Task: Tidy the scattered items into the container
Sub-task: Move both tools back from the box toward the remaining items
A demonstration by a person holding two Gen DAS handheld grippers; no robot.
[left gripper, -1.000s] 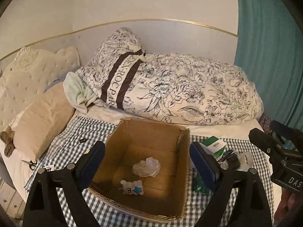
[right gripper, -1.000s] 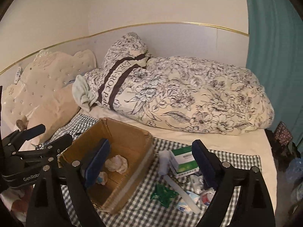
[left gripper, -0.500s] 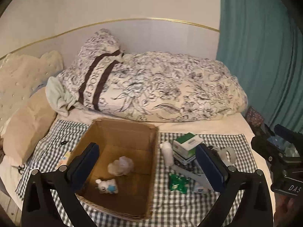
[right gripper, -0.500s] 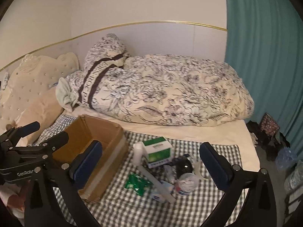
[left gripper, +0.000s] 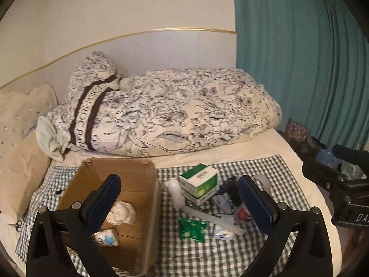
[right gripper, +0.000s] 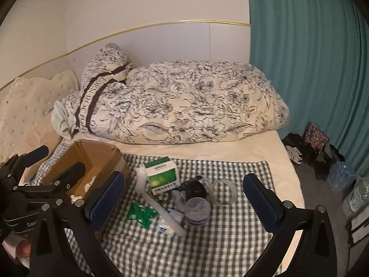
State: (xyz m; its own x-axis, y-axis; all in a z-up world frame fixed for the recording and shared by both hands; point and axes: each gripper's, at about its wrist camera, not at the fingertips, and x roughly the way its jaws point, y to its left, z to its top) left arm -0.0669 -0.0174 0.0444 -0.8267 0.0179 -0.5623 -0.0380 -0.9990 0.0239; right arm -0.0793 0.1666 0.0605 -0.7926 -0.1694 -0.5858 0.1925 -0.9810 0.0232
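Note:
An open cardboard box (left gripper: 140, 177) (right gripper: 101, 152) stands on a checked cloth, with a crumpled white wad (left gripper: 122, 213) and a small white toy (left gripper: 106, 240) inside. To its right lie a green-and-white carton (left gripper: 199, 182) (right gripper: 162, 175), a white tube (right gripper: 141, 180), a long white stick (right gripper: 166, 212), a green packet (left gripper: 192, 228) (right gripper: 140, 213), a small jar (right gripper: 197, 211) and a tape ring (right gripper: 223, 191). My left gripper (left gripper: 182, 198) is open, straddling the box's right wall and the pile. Over the scattered items my right gripper (right gripper: 184, 198) hangs open with nothing held.
A rolled floral duvet (left gripper: 166, 113) fills the back of the bed, with cream cushions (left gripper: 20, 161) at the left. A teal curtain (right gripper: 311, 69) hangs on the right, and clothes and water bottles (right gripper: 341, 175) lie on the floor beside the bed. Scissors (left gripper: 17, 225) lie at the left.
Both grippers have swung to the right, away from the box and toward the scattered pile. Their jaws opened slightly wider. Nothing on the bed has moved.

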